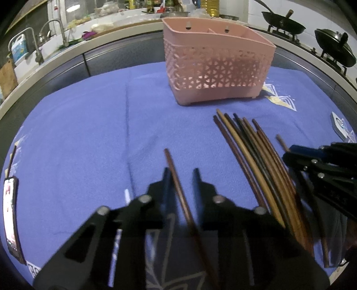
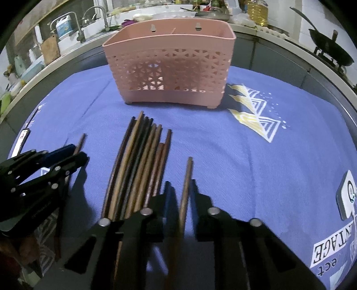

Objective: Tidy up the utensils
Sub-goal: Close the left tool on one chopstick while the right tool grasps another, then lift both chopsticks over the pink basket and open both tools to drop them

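Both claws sit low in their frames with a single chopstick between the fingers. At the bottom centre of the left wrist view, the left gripper [image 1: 180, 176] has its jaws parted, and a reddish-brown chopstick [image 1: 178, 189] runs up between them, lying close against the left finger; whether the pads actually pinch it cannot be told. At the bottom centre of the right wrist view, the right gripper [image 2: 179, 186] likewise stands a little open around a brown chopstick [image 2: 186, 185], which sits nearer the right finger, grip uncertain.

Between the two claws lies the bundle of chopsticks [image 2: 138, 165], a loose fan of dark and light brown sticks flat on the blue cloth [image 2: 223, 145], tips pointing toward the top of the frame. In the left view the same bundle fills the lower right, just beside the other claw at the right edge.

Beyond the tips, in the upper centre of both views, stands the pink utensil basket [image 2: 169, 69], upright on small feet, with a perforated wall. A phone [image 1: 10, 220] lies at the far left edge of the left view. Behind the cloth, along the top, runs a counter with a faucet [image 2: 98, 15] and woks [image 1: 283, 22].
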`<state>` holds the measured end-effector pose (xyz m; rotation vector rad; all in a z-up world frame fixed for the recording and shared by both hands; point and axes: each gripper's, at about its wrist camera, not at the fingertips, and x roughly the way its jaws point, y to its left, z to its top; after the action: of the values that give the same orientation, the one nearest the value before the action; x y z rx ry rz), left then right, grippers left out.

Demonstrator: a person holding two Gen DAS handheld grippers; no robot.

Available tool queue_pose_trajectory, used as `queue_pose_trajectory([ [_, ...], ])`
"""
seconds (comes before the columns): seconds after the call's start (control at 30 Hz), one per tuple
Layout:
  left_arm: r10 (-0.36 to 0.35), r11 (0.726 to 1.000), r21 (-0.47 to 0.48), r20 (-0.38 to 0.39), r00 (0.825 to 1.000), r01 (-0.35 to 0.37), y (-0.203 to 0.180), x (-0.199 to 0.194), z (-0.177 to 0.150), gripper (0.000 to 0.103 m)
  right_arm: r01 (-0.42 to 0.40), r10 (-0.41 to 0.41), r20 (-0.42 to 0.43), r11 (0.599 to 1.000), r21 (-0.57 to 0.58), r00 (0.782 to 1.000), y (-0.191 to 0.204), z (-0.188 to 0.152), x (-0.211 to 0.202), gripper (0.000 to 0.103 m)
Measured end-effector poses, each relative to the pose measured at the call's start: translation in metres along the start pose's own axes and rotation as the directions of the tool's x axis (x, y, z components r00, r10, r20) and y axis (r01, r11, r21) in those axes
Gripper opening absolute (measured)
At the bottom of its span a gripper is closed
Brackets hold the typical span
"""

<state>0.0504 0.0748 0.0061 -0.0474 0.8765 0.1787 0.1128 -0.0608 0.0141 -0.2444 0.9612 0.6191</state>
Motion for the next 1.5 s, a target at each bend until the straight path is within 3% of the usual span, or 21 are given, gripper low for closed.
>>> queue_pose_trajectory([
  [0.37,-0.002,1.000,0.006,-0.008,1.000,0.002,-0.006,0.002,0.003,0.006,-0.031,0.030,0.019,0.998,0.058,0.999,-0.008,-0.008,-0.006,0.005],
  [0.63,-0.016,1.000,-0.011,-0.020,1.000,0.015,-0.004,0.001,0.005,0.005,-0.036,0.026,0.115,0.995,0.091,0.993,-0.016,-0.008,-0.032,0.005],
  [0.8,-0.052,0.998,-0.025,0.010,0.999,0.052,-0.003,-0.012,0.010,0.005,-0.084,0.065,0.211,0.993,0.081,0.975,-0.017,-0.006,-0.057,0.005],
  [0.93,-0.104,0.994,-0.031,0.081,0.991,0.107,-0.002,-0.040,0.026,0.004,-0.152,0.119,0.315,0.985,0.083,0.942,-0.022,0.003,-0.083,0.005],
  [1.07,-0.160,0.985,-0.034,0.186,0.969,0.169,0.002,-0.078,0.052,0.004,-0.204,0.150,0.400,0.974,0.094,0.904,-0.028,0.018,-0.109,0.005],
  [1.27,-0.215,0.969,-0.044,0.338,0.916,0.244,0.008,-0.127,0.103,0.004,-0.252,0.180,0.495,0.964,0.083,0.850,-0.034,0.054,-0.142,0.005],
  [1.5,-0.197,0.966,-0.057,0.472,0.859,0.253,0.020,-0.161,0.169,0.004,-0.284,0.194,0.605,0.957,0.056,0.772,-0.037,0.119,-0.174,0.005],
])
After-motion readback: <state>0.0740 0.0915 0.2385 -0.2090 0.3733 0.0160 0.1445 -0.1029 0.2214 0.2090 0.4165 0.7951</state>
